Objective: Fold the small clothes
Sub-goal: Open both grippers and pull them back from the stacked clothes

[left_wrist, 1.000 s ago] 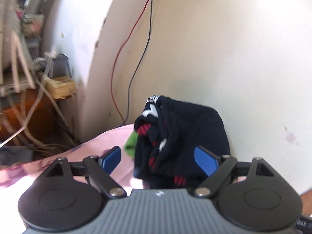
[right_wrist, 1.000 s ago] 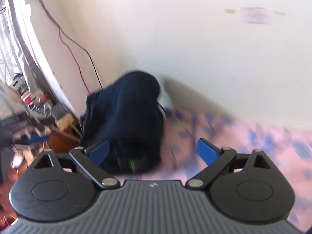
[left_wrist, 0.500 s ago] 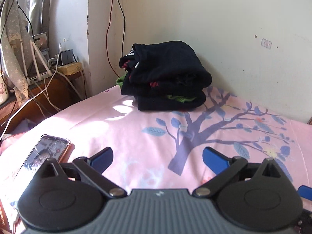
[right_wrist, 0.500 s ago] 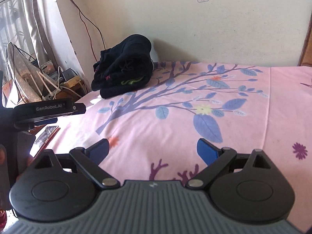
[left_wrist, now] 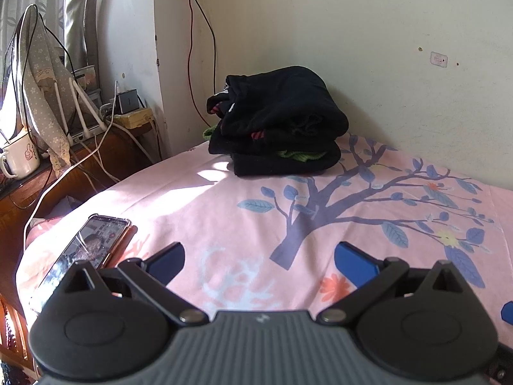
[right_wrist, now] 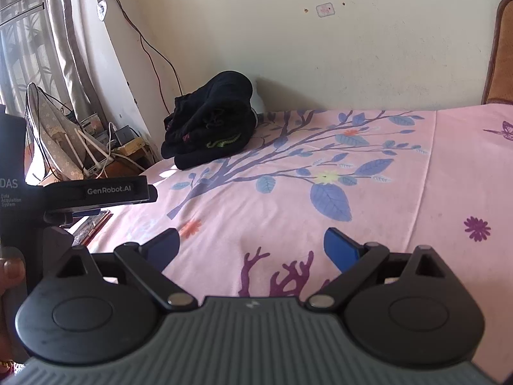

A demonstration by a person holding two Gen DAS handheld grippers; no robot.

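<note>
A stack of folded dark clothes [left_wrist: 279,128], with bits of red, white and green showing, sits on the pink bed sheet [left_wrist: 224,211] at the far corner against the wall; the right wrist view shows the stack [right_wrist: 211,131] at upper left. My left gripper [left_wrist: 259,260] hovers over the sheet well short of the stack, jaws wide open and nothing between them. My right gripper [right_wrist: 251,248] is open too, over the printed tree pattern, holding nothing. The left gripper's body [right_wrist: 96,192] shows at the left edge of the right wrist view, gripped by a hand.
A phone [left_wrist: 86,250] lies on the sheet near the left bed edge. Beyond that edge stands a wooden side table [left_wrist: 105,154] with cables, a router, a mug [left_wrist: 21,157] and a cloth-covered item. Wires hang down the wall. A wooden headboard [right_wrist: 500,54] rises at far right.
Both grippers have pulled back from the stack, which now lies far off in the corner. The left jaws have spread wider. In the last half second little has moved.
</note>
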